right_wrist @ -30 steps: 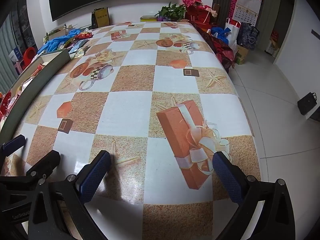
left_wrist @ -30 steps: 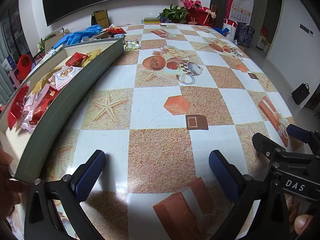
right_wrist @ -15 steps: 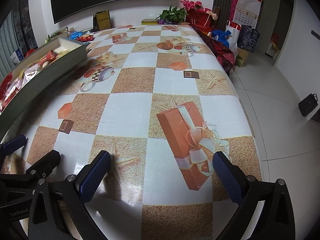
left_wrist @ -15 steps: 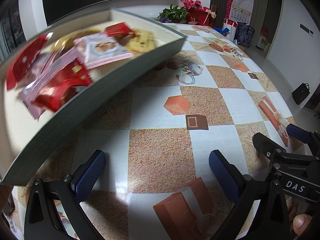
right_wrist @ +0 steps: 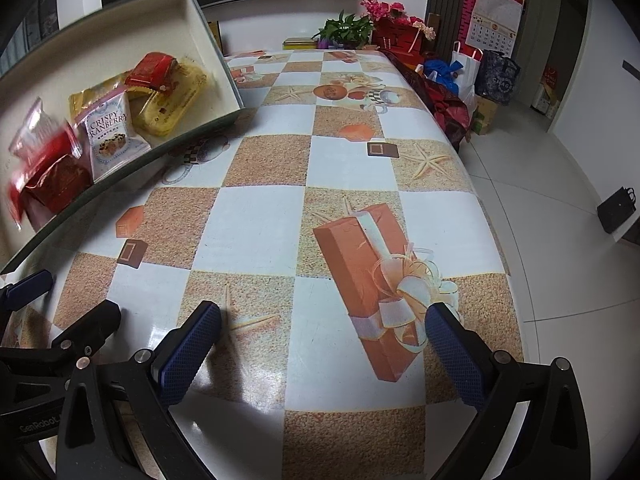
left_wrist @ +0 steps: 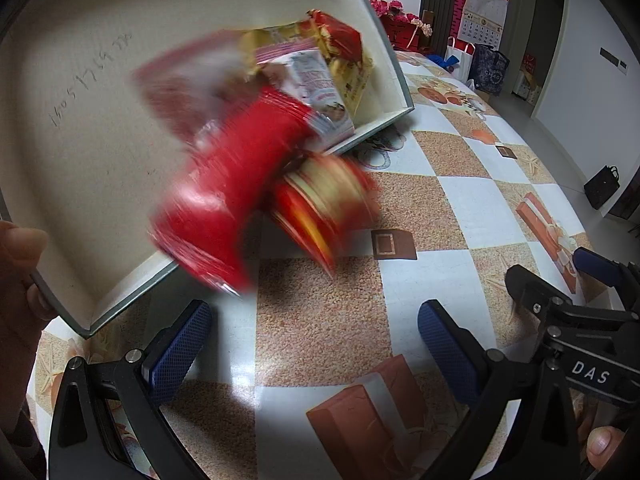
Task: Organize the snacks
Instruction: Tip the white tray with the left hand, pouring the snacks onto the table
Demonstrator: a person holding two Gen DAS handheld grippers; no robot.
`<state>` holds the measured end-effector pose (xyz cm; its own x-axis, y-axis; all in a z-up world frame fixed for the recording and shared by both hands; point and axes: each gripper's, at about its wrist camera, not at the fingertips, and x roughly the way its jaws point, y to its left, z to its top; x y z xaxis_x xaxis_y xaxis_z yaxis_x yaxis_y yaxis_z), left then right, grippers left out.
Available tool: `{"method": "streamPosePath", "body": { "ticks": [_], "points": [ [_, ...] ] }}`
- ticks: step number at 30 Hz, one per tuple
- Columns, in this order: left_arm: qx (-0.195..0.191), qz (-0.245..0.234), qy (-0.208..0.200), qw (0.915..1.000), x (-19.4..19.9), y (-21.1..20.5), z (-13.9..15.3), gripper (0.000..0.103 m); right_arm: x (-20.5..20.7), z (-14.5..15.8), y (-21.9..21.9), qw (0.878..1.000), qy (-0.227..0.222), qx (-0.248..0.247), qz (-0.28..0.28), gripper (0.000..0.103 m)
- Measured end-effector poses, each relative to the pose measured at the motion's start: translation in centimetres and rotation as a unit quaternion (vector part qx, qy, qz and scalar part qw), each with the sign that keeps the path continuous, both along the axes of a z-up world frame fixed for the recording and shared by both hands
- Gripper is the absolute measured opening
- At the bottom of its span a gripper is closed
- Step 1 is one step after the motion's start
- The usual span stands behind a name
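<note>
Right now a shallow box [left_wrist: 80,80] is tipped steeply above the checkered surface [right_wrist: 260,216], a bare hand [left_wrist: 18,280] gripping its near corner, and the snack packets [left_wrist: 224,200] are a red blur sliding over its lower edge; one red-and-gold packet [left_wrist: 320,208] is already past the rim. From the right side, a "Crispy Cranberry" pack [right_wrist: 110,136] and yellow packs [right_wrist: 172,100] lie against the lower wall of the box. Both the left hand-held gripper [left_wrist: 312,344] and the right hand-held gripper [right_wrist: 320,344] are spread wide, holding nothing, low over the surface
</note>
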<state>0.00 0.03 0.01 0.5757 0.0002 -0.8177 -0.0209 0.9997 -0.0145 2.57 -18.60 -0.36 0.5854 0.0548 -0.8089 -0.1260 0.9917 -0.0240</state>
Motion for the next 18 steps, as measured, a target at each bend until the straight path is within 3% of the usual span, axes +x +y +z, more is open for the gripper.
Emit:
{"method": "streamPosePath", "body": {
  "ticks": [18],
  "points": [
    [0.000, 0.000, 0.000, 1.0000, -0.01, 0.04, 0.01, 0.103, 0.01, 0.00, -0.02, 1.000, 0.000, 0.000, 0.000, 0.102]
  ]
}}
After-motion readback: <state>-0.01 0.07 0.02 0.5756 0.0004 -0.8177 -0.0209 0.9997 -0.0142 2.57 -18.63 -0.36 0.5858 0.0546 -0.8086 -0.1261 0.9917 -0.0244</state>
